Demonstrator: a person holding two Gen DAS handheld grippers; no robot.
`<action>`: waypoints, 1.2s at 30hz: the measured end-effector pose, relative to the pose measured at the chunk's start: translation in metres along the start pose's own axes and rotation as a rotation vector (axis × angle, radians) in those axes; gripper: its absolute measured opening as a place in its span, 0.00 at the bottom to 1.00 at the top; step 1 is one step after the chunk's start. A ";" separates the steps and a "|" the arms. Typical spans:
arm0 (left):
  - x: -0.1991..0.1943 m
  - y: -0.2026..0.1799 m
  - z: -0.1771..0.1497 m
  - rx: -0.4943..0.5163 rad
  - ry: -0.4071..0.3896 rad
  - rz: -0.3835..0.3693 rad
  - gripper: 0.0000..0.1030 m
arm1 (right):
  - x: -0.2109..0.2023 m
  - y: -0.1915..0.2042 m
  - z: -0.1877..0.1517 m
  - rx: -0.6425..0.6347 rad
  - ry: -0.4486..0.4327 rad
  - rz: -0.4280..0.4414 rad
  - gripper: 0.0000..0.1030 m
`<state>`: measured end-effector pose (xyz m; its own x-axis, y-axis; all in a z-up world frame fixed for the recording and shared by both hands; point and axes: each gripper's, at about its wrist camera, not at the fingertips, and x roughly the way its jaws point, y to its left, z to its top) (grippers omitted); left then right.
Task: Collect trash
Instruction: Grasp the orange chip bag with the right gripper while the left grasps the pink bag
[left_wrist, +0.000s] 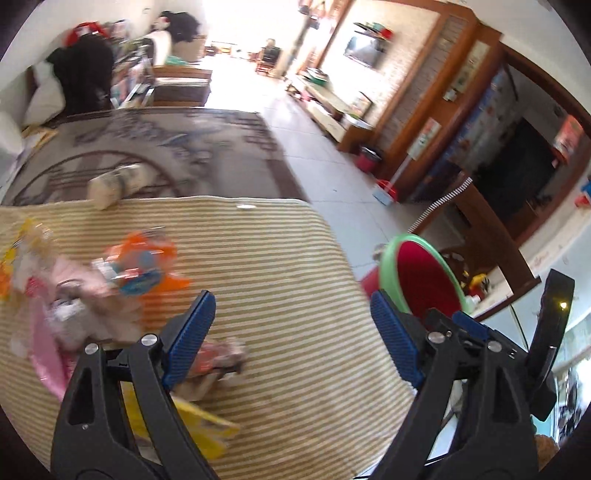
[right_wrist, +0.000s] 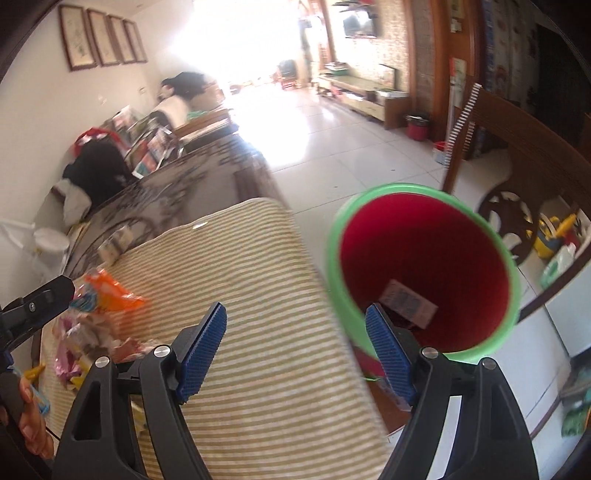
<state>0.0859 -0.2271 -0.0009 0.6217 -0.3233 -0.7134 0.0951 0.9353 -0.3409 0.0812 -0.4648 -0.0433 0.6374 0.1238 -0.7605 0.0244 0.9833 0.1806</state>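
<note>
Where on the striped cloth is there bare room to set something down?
The striped beige cloth is bare from its middle to the edge beside the green-rimmed red bin. Its other side is crowded with an orange wrapper and pink wrappers.

Both wrist views look steeply down, close over the striped bench (left_wrist: 280, 258); both share the red bin (right_wrist: 424, 269).

Two matching handheld tools noted: left gripper (left_wrist: 291, 339) and right gripper (right_wrist: 297, 352), each of black plastic arms with triangular cut-outs, silver round pivot screws, and blue ribbed pads (right_wrist: 203, 347) on the fingers.
</note>
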 end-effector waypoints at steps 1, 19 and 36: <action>-0.003 0.014 -0.003 -0.015 0.000 0.013 0.81 | 0.004 0.017 -0.003 -0.016 0.009 0.001 0.73; 0.006 0.202 -0.044 -0.275 0.274 0.150 0.61 | 0.009 0.155 -0.042 -0.056 0.035 0.005 0.74; -0.022 0.220 -0.021 -0.188 0.174 0.090 0.23 | 0.041 0.219 -0.008 -0.116 0.055 0.126 0.79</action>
<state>0.0767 -0.0173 -0.0733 0.4763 -0.2751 -0.8351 -0.1108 0.9234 -0.3675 0.1069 -0.2430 -0.0399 0.5863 0.2512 -0.7702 -0.1442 0.9679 0.2060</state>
